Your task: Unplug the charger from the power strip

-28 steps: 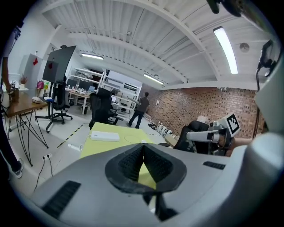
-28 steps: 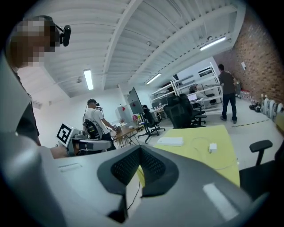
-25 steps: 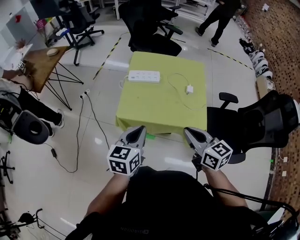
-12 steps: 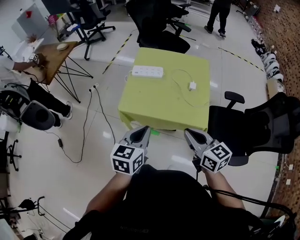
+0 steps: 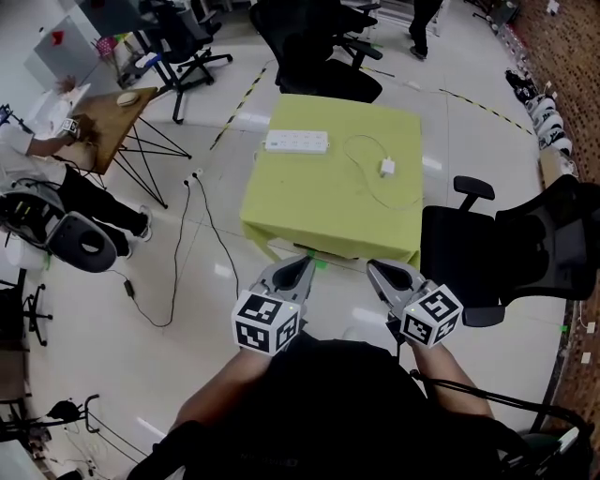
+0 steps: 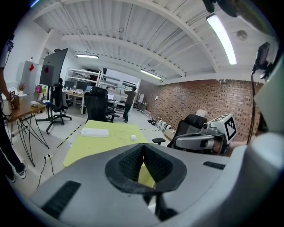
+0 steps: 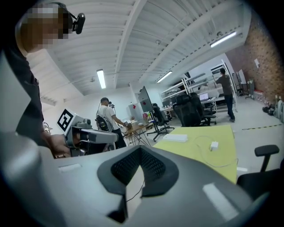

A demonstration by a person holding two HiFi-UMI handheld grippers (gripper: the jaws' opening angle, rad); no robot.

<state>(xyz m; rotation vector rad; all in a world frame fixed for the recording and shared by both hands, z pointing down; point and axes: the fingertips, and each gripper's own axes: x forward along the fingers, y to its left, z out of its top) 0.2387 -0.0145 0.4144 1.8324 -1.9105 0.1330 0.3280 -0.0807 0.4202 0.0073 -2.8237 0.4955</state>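
Observation:
A white power strip lies at the far left of the yellow-green table. The white charger lies on the cloth to its right, apart from the strip, with its thin cable looping around it. My left gripper and right gripper hover side by side over the floor, short of the table's near edge. Both are shut and hold nothing. The left gripper view shows the strip and charger far ahead. In the right gripper view the strip and charger are equally distant.
Black office chairs stand beyond the table and at its right. A wooden side table with a seated person is at the left. Cables trail across the floor left of the table. A person walks at the back.
My left gripper has shifted a little to the right and towards the table; the right one has barely moved. The person at the back has walked further away.

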